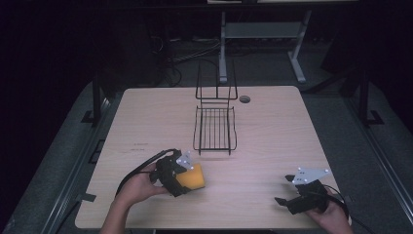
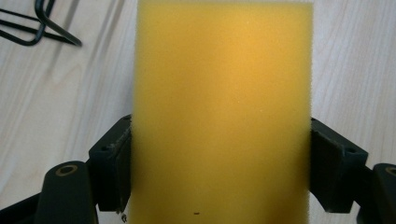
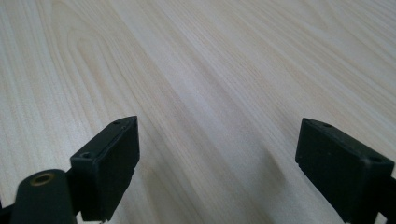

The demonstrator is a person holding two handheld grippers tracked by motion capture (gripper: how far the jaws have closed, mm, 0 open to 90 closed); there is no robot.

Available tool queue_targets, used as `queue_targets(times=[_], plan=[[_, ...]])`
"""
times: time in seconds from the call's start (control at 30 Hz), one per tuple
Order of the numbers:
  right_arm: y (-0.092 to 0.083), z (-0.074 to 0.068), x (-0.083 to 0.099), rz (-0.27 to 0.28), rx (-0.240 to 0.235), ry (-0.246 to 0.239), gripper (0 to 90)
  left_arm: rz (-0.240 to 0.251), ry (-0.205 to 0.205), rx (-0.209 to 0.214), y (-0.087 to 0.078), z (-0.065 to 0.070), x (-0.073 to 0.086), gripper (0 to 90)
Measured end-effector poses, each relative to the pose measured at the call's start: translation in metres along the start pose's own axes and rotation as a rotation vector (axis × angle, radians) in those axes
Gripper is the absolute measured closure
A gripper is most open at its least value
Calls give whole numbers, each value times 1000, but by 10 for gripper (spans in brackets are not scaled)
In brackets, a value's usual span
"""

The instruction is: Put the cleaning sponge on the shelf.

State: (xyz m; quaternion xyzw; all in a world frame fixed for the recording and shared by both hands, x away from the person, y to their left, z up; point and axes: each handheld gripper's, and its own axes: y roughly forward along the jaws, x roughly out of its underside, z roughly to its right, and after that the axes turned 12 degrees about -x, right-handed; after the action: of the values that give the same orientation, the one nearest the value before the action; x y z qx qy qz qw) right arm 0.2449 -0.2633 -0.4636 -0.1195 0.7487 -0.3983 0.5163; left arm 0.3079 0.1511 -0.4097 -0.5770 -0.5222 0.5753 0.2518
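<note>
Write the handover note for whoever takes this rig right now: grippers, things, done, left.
Left hand-held gripper: shut on the yellow rectangular foam sponge, one jaw on each long side, at the near left of the light wooden table.
Right hand-held gripper: open, holding nothing, low over bare wood at the near right.
Black wire rack: mid-table, beyond the sponge, nothing in it.
Done: sponge gripped.
Left: probably carry the sponge forward to the rack and release it; whether it is lifted off the table yet cannot be told.
</note>
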Motion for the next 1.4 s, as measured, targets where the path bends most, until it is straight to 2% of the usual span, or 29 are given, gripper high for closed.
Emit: queue_targets(times=[0.3, 0.47, 0.53, 0.77, 0.87, 0.9, 0.97, 1.13, 1.27, 1.4], plan=[[0, -2, -1, 20, 10, -2, 134, 2, 2, -13, -8, -7, -8, 217], [-2, 0, 0, 42, 20, 14, 136, 8, 7, -22, -14, -11, -11, 217], [-3, 1, 0, 37, -1, 21, 138, 13, 6, -24, -15, -13, -13, 218], [-2, 0, -1, 41, -10, 21, 138, 13, 9, -28, -18, -19, -17, 217], [-3, 2, 0, 42, 11, 22, 138, 16, 7, -28, -20, -22, -19, 217], [-3, 1, 0, 48, 8, 30, 139, 15, 9, -31, -20, -23, -19, 217], [-3, 1, -1, 55, 32, 45, 142, 14, 13, -34, -21, -25, -20, 217], [-3, 3, 1, 51, 17, 52, 141, 22, 18, -46, -23, -32, -24, 217], [-2, 3, 1, 39, 14, 35, 140, 19, 20, -43, -22, -38, -28, 217], [-2, 3, 1, 34, 25, 42, 141, 21, 28, -40, -21, -44, -33, 217]])
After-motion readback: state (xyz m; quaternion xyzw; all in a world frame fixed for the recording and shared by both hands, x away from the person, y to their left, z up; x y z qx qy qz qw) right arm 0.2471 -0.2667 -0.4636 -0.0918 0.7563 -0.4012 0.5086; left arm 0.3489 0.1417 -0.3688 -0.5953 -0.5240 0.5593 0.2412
